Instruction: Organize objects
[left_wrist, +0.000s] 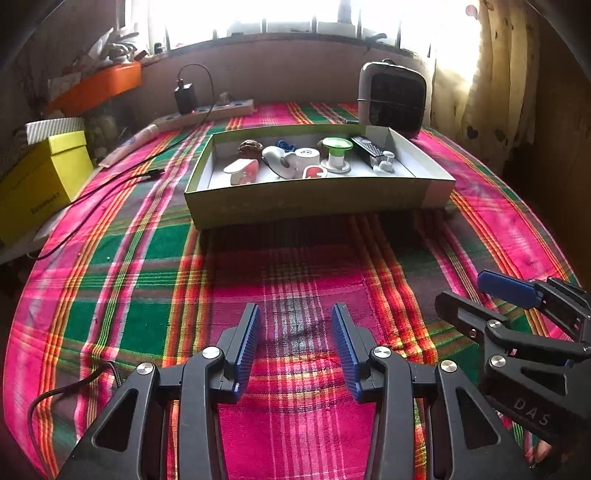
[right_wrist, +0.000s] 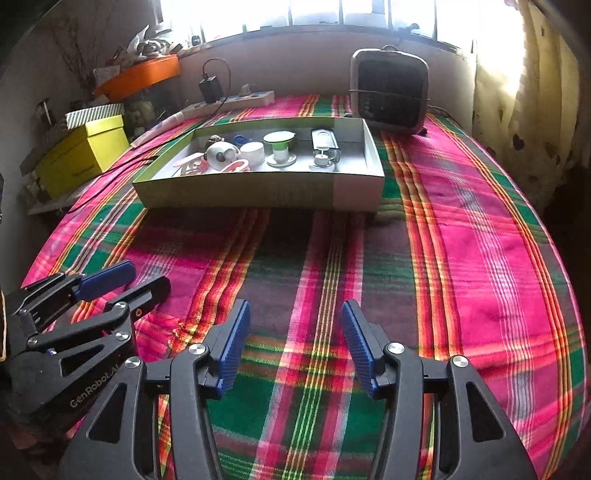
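A shallow cardboard box (left_wrist: 314, 203) (right_wrist: 240, 195) lies on the plaid cloth (left_wrist: 295, 266) ahead of both grippers. Inside it are a black remote (left_wrist: 365, 147), a green and white spool (left_wrist: 336, 149), a white roll (left_wrist: 306, 157), a grey-white mouse-like thing (left_wrist: 277, 157) and red and white pieces (left_wrist: 242, 171). My left gripper (left_wrist: 295, 310) (right_wrist: 147, 277) is open above the cloth, with nothing between its blue pads. Just to its right, my right gripper (right_wrist: 295, 306) (left_wrist: 469, 291) is likewise open and holds nothing. Both are well short of the box.
A small heater (left_wrist: 393, 99) stands behind the box at the right, and a power strip (left_wrist: 207, 112) with a charger lies at the back. A black cable (left_wrist: 110, 184) crosses the cloth on the left. Yellow (left_wrist: 40, 181) and orange (left_wrist: 96, 86) boxes sit off the left edge.
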